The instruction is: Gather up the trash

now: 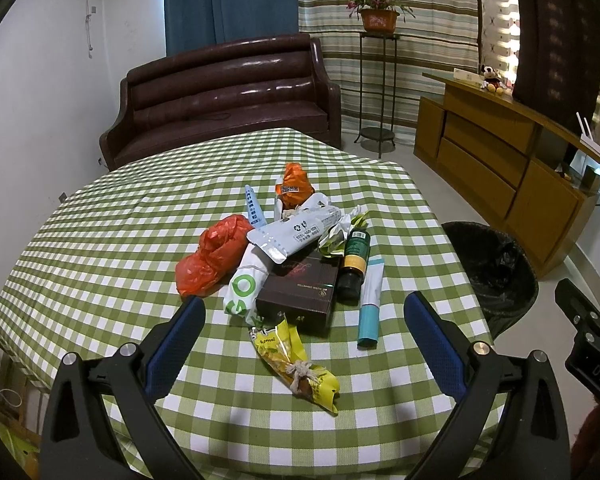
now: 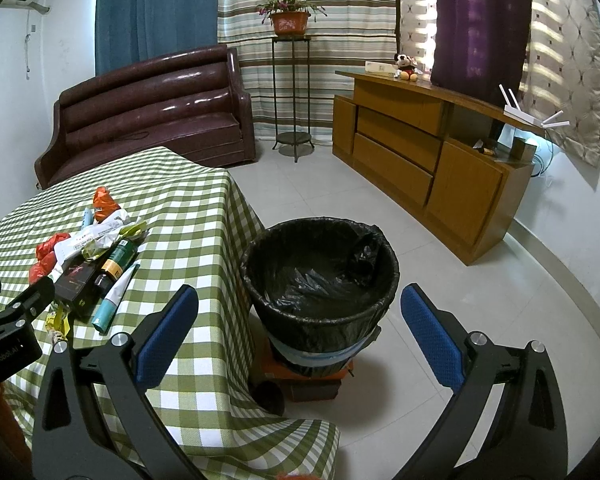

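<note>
Trash is heaped near the middle of the checked tablecloth (image 1: 100, 216), while the black-lined bin (image 2: 320, 276) stands on the floor just beside the table's right edge and looks empty, though its depths are poorly lit. Nearest the left gripper (image 1: 304, 320) lies a yellow snack wrapper (image 1: 296, 364), apart from the heap; behind it a dark box (image 1: 300, 292), a green bottle (image 1: 354, 260), a teal tube (image 1: 370, 300) and a red plastic bag (image 1: 212, 256) are piled touching. Both grippers are held wide apart and empty, the right gripper (image 2: 300, 316) being poised over the bin. The wrapper is judged light, crinkly and soft; it would best be pinched across its knotted middle. The bottle is likely heavier and slippery.
</note>
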### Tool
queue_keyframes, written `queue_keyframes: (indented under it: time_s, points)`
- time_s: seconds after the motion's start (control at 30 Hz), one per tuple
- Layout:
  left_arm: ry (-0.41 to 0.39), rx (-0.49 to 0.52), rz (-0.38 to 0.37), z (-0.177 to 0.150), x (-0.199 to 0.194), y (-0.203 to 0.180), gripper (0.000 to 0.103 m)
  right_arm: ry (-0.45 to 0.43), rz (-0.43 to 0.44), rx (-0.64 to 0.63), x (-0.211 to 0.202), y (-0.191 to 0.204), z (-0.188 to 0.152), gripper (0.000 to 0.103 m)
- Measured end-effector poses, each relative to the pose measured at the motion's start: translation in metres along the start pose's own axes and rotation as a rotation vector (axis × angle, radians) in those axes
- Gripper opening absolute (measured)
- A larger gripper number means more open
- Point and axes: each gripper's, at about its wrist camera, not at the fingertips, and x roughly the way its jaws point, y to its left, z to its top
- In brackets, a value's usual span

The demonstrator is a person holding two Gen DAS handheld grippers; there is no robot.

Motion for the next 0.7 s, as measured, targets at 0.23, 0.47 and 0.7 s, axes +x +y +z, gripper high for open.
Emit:
queue_keyframes:
  time_s: [0.23, 0.47, 0.7]
  points:
    - [0.002, 0.0, 0.0, -0.0002, 0.0001, -0.0001, 0.097, 0.001, 0.0, 0.0, 0.0003, 0.0002, -0.0006, 0.099]
    - [0.002, 0.0, 0.0, -0.0007, 0.0, -0.0001, 0.097, 0.001, 0.0, 0.001, 0.0006, 0.0, -0.0009, 0.099]
    - [0.006, 0.001, 0.001, -0.0019, 0.0011, -0.0002, 0.097, 0.001, 0.0, 0.001, 0.0021, 0.0024, -0.0015, 0.099]
